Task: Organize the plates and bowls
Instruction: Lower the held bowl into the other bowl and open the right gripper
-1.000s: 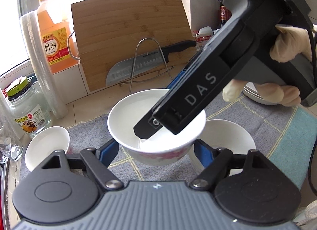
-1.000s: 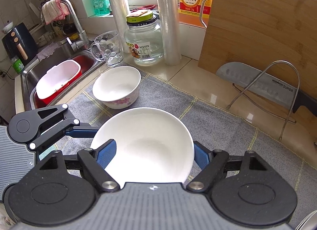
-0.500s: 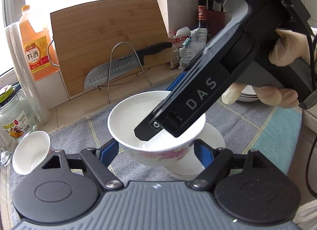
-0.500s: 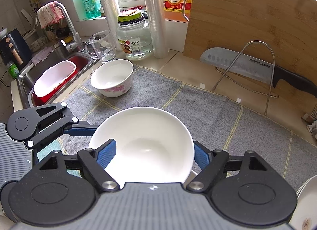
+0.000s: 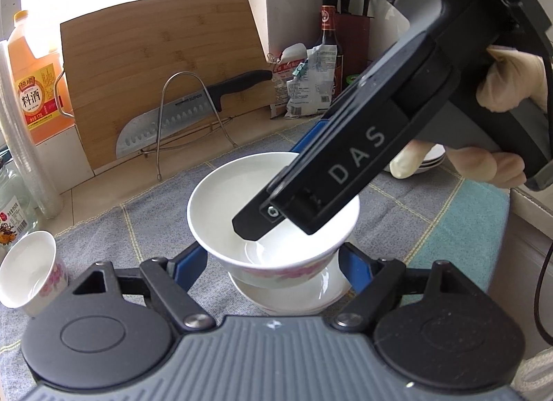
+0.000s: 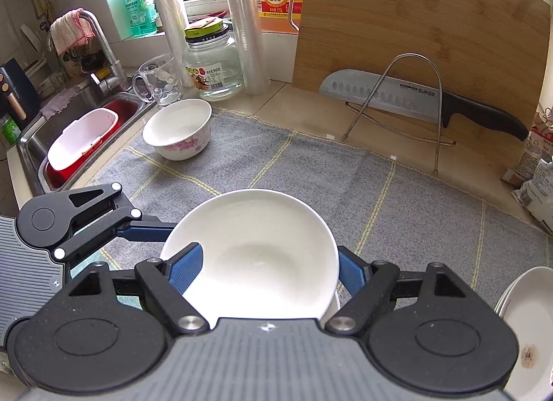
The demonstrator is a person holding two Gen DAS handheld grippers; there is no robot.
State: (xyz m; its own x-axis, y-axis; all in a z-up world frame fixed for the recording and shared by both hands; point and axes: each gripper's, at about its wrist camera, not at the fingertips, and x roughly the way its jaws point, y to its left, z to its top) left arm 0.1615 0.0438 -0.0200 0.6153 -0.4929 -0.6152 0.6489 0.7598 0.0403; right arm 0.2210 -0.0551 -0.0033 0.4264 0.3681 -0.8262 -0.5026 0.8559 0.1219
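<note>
A white bowl with pink flowers (image 5: 238,200) sits between the blue pads of my left gripper (image 5: 271,263), which is shut on its sides. My right gripper (image 6: 268,269) is shut on what looks like the same bowl (image 6: 259,245), crosswise to the left. In the left wrist view one of its black fingers (image 5: 328,173) reaches over the rim. Directly beneath lies a plain white bowl (image 5: 304,301). My left gripper (image 6: 148,230) touches the held bowl's left side. A second floral bowl (image 6: 176,128) stands on the towel near the sink. Stacked plates (image 6: 525,332) lie at the right.
A grey checked towel (image 6: 311,176) covers the counter. Behind it a cutting board (image 6: 414,28) leans on the wall, with a cleaver (image 6: 380,93) on a wire rack. A glass jar (image 6: 211,66), a mug (image 6: 159,79) and the sink (image 6: 79,135) are at the left.
Both grippers carried the floral bowl rightward across the towel until it hangs over the plain white bowl. The second floral bowl has dropped away to the left.
</note>
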